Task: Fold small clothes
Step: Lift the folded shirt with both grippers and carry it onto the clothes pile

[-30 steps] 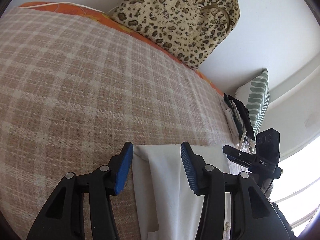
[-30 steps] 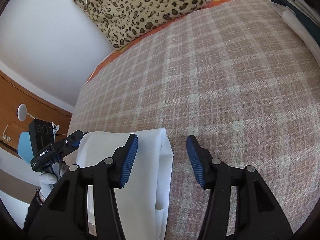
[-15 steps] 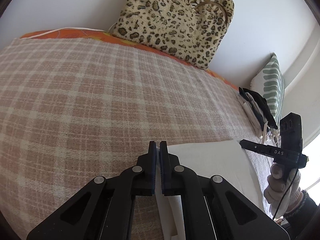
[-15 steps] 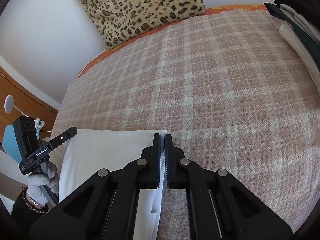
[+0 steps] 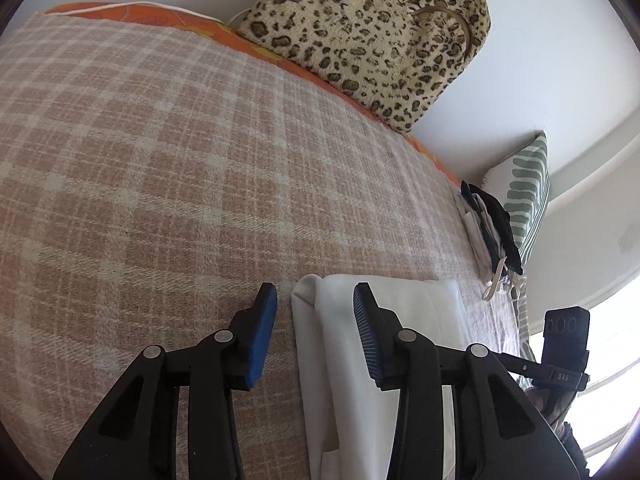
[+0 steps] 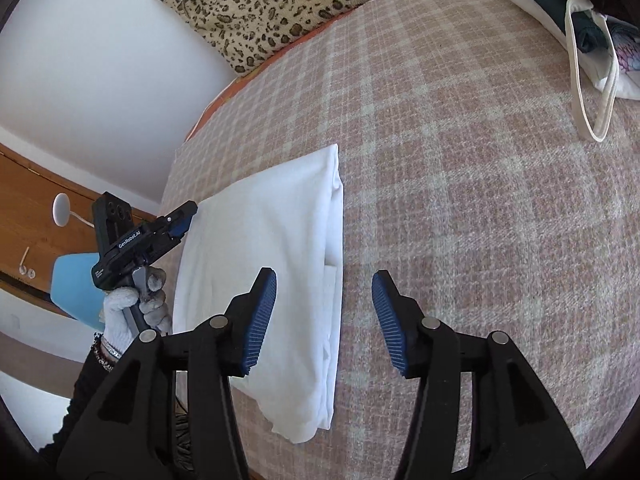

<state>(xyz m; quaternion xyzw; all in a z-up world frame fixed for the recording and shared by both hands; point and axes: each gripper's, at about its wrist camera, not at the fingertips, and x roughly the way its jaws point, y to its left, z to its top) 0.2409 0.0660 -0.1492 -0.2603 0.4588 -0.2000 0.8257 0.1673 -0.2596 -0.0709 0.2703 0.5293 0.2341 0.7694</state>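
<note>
A folded white garment (image 6: 276, 240) lies flat on the pink plaid blanket (image 6: 460, 200). It also shows in the left wrist view (image 5: 400, 320). My left gripper (image 5: 314, 332) is open and empty over the garment's left edge; it also shows in the right wrist view (image 6: 182, 220) at the garment's far side. My right gripper (image 6: 324, 320) is open and empty above the garment's right edge, lifted off it. In the left wrist view the right gripper (image 5: 560, 364) shows at the lower right, its fingers hidden.
A pile of folded dark and white clothes (image 5: 490, 232) with a tote bag (image 6: 596, 60) sits at the blanket's right end. A leopard-print cushion (image 5: 372, 28) and a green-striped pillow (image 5: 528, 204) lean on the wall. A blue chair (image 6: 76, 284) stands beside the bed.
Both grippers were shut on the garment's edges half a second ago. Now both are open and the garment lies released and folded; the right gripper has pulled back and up.
</note>
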